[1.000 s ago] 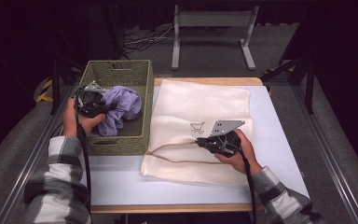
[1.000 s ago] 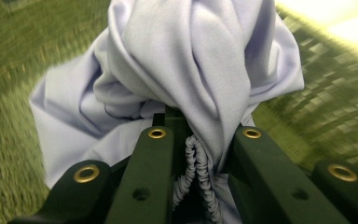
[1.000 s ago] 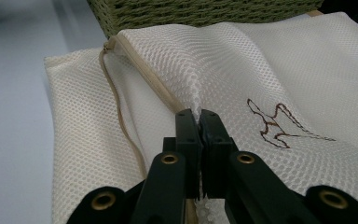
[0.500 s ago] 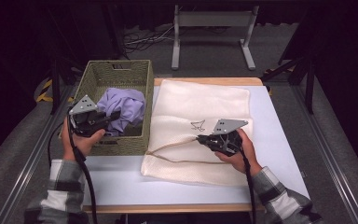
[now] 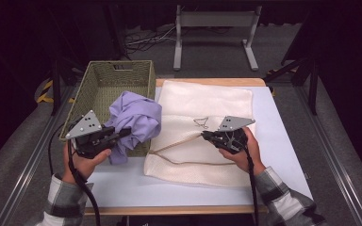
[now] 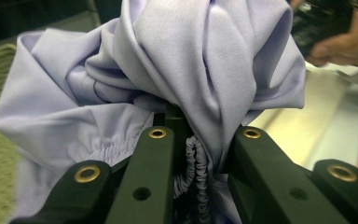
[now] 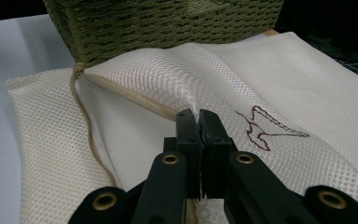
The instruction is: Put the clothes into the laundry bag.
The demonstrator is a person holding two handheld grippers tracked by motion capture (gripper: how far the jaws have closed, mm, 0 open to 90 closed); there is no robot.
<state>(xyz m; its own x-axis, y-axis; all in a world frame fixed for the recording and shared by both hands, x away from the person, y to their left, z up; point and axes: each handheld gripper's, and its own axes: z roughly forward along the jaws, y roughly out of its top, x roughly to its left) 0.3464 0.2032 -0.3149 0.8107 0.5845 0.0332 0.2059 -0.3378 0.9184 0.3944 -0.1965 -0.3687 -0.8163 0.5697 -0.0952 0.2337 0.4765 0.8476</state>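
A lavender garment [image 5: 139,117] hangs bunched over the near right corner of the green woven basket [image 5: 99,84]. My left gripper [image 5: 125,133] is shut on it. In the left gripper view the gathered cloth [image 6: 191,60] is pinched between the jaws of my left gripper [image 6: 198,135]. A cream mesh bag [image 5: 207,101] lies flat on the white table [image 5: 122,183]. My right gripper [image 5: 205,135] is shut on the bag's upper layer by its zip edge. In the right gripper view, this gripper [image 7: 199,116] lifts a ridge of the mesh [image 7: 307,84] in front of the basket [image 7: 168,23].
A small stitched hanger mark [image 5: 201,122] sits on the bag beside the right gripper. A metal stand [image 5: 212,28] and cables lie on the floor behind the table. Rails run along both sides of the table.
My left gripper has drawn the lavender garment up out of the basket and carried it toward the near right corner, closer to the bag. The right gripper has stayed put.
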